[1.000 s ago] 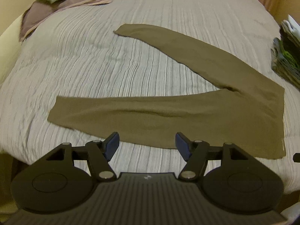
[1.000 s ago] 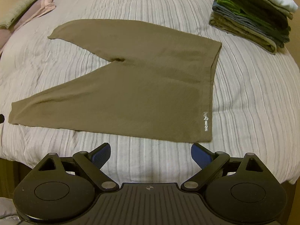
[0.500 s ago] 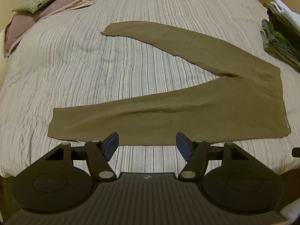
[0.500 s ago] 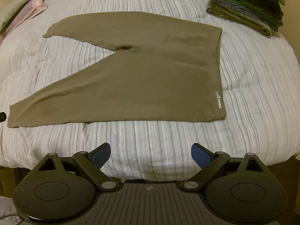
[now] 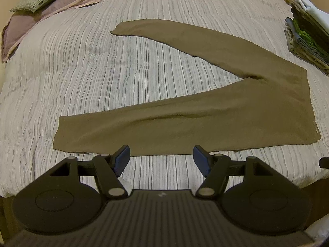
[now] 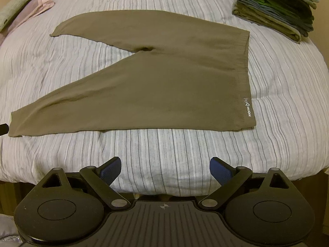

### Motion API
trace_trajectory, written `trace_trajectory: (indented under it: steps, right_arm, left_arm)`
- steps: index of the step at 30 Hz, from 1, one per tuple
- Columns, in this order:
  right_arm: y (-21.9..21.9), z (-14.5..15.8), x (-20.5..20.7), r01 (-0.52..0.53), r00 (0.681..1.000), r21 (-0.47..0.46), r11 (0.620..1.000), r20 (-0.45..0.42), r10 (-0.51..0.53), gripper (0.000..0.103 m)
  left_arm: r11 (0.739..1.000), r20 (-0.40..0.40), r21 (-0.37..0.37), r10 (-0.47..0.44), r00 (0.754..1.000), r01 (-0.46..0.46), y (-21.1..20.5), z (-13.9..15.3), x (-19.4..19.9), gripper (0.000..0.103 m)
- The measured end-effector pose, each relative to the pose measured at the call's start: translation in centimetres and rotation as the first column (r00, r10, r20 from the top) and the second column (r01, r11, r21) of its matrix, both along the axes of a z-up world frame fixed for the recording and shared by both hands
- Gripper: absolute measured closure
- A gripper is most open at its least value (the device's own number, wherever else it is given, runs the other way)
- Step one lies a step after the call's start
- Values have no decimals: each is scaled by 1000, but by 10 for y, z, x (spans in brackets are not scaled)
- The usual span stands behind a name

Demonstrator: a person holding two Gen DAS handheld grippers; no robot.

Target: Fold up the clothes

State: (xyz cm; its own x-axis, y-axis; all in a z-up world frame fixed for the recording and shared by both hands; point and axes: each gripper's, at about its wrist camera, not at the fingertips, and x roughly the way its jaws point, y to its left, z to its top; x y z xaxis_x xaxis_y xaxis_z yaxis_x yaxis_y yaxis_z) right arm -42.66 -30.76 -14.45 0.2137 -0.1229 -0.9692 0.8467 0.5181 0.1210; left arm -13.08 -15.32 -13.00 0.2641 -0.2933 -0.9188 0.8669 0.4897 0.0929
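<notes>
**Olive leggings spread flat on the striped bed**

The olive leggings (image 6: 164,78) are laid along the bed's (image 5: 82,78) near edge, waistband to the right, legs splayed leftward in a V. Folded clothes (image 6: 275,10) are stacked at the far right corner (pillows (image 5: 41,6) far left). The left gripper (image 5: 162,160) and right gripper (image 6: 164,170) are held wide apart, empty.

White "MIOW" logo on olive trousers (image 6: 156,78), near waistband corner
</notes>
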Motion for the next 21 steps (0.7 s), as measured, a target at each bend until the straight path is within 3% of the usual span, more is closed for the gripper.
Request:
trace_trajectory:
  steps: [21]
  right_arm:
    - [10, 8, 14, -21, 1000, -46, 999, -16, 21, 8]
  left_arm:
    - [1000, -10, 1, 13, 1000, -13, 14, -4, 11, 39]
